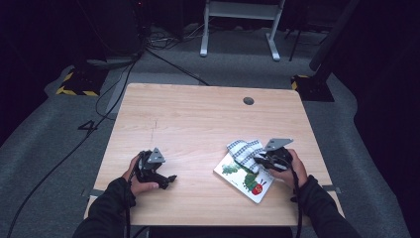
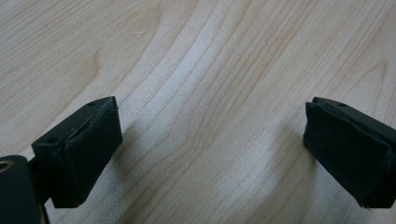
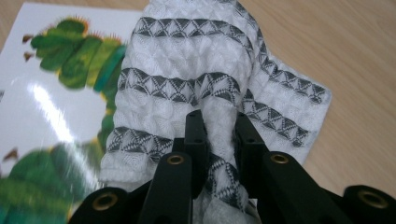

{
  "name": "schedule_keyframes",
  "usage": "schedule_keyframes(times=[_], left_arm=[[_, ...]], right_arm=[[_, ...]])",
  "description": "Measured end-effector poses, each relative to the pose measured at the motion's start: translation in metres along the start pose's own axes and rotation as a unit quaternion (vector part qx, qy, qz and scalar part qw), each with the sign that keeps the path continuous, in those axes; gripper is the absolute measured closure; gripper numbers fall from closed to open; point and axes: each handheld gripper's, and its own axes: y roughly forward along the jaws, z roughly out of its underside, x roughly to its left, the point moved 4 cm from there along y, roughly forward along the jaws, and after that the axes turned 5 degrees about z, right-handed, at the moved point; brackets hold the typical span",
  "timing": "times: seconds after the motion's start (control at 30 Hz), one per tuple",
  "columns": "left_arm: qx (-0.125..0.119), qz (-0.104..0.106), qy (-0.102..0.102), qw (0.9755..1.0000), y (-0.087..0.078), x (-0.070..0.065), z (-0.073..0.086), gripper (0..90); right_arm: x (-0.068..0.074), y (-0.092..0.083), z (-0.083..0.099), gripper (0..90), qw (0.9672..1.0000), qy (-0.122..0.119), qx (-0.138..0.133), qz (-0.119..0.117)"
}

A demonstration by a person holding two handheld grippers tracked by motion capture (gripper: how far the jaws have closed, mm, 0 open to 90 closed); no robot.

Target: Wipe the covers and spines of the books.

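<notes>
A white cloth [image 1: 244, 150] with grey patterned stripes lies bunched on a picture book [image 1: 242, 179] with a green caterpillar on its white cover, at the right front of the table. My right gripper [image 1: 258, 159] is shut on a fold of the cloth [image 3: 187, 88], which is pinched between its two black jaws in the right gripper view [image 3: 219, 135]. The book [image 3: 51, 107] shows at the left under the cloth. My left gripper [image 1: 168, 180] rests at the left front of the table, open, with bare wood between its pads [image 2: 88, 149].
The wooden table [image 1: 198, 124] has a round cable hole [image 1: 248, 101] near its far edge. Cables run over the grey floor at the left, and a white desk frame [image 1: 240, 25] stands behind the table.
</notes>
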Motion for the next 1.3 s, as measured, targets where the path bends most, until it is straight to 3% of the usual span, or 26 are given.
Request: schedule_keyframes(times=[0.03, 0.2, 0.33, 0.47, 0.5, 0.53, 0.7, 0.9, 1.2, 1.3], left_arm=[[0.0, 0.0, 0.0, 1.0, 0.0, 0.0, 0.0, 4.9], [0.001, 0.001, 0.002, 1.0, 0.0, 0.0, 0.0, 4.9], [0.0, 0.002, 0.0, 1.0, 0.0, -0.001, 0.001, 4.9], [0.001, 0.001, 0.003, 1.0, -0.001, -0.001, 0.001, 4.9], [0.001, 0.001, 0.004, 1.0, -0.001, -0.001, 0.001, 4.9], [0.0, 0.002, 0.001, 1.0, -0.001, -0.002, 0.001, 4.9], [0.0, 0.002, 0.001, 1.0, -0.001, -0.002, 0.001, 4.9], [0.0, 0.002, 0.0, 1.0, -0.001, -0.002, 0.001, 4.9], [0.001, 0.002, 0.002, 1.0, -0.001, -0.002, 0.001, 4.8], [0.002, 0.004, 0.002, 1.0, 0.0, -0.002, 0.0, 4.8]], right_arm=[[0.0, 0.0, 0.0, 79.6, 1.0, 0.0, 0.0, 0.0], [0.02, 0.025, -0.033, 79.6, 0.9995, -0.022, -0.014, -0.019], [0.04, 0.031, -0.045, 79.7, 0.9981, -0.043, -0.02, -0.04], [0.057, 0.026, -0.045, 79.7, 0.9963, -0.064, -0.02, -0.055], [0.067, 0.02, -0.041, 79.7, 0.9944, -0.084, -0.016, -0.062], [0.071, 0.015, -0.037, 79.6, 0.9934, -0.091, -0.015, -0.069], [0.083, -0.006, -0.015, 79.5, 0.9898, -0.104, -0.012, -0.096], [0.075, -0.03, 0.016, 79.3, 0.992, -0.072, -0.006, -0.103], [0.048, -0.054, 0.051, 79.2, 0.9973, -0.024, 0.0, -0.069], [0.028, -0.052, 0.053, 79.5, 0.9992, -0.005, 0.003, -0.039]])
